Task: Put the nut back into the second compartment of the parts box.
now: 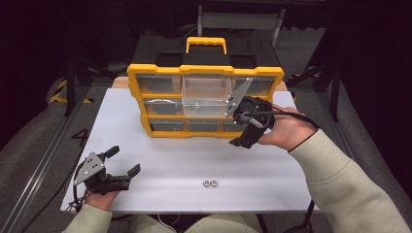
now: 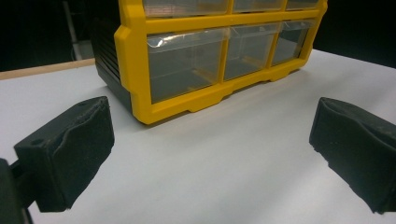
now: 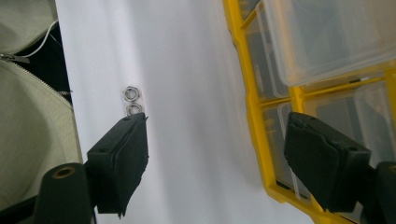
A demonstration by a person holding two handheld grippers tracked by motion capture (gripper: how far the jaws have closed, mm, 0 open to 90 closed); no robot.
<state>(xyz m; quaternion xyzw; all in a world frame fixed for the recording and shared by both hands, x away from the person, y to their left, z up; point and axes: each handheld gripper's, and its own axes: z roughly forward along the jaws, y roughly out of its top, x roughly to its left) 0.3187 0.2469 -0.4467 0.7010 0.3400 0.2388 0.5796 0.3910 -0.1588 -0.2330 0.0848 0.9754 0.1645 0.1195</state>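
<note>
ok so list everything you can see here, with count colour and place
organiser box: one, yellow frame, black body, far middle of table
handle: one, yellow, on top of the box
drawers: nine, clear, in three rows; top middle drawer pulled out
nuts: two, silver, touching, near table edge
table: one, white
left gripper: one, black, open, near left corner
right gripper: one, black, open, by the box's lower right
hands: two, pale sleeves

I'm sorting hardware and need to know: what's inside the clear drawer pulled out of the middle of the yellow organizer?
The pulled-out drawer looks empty through its clear walls. The right gripper covers its right corner, so that part can't be checked. Two nuts lie on the table.
</note>
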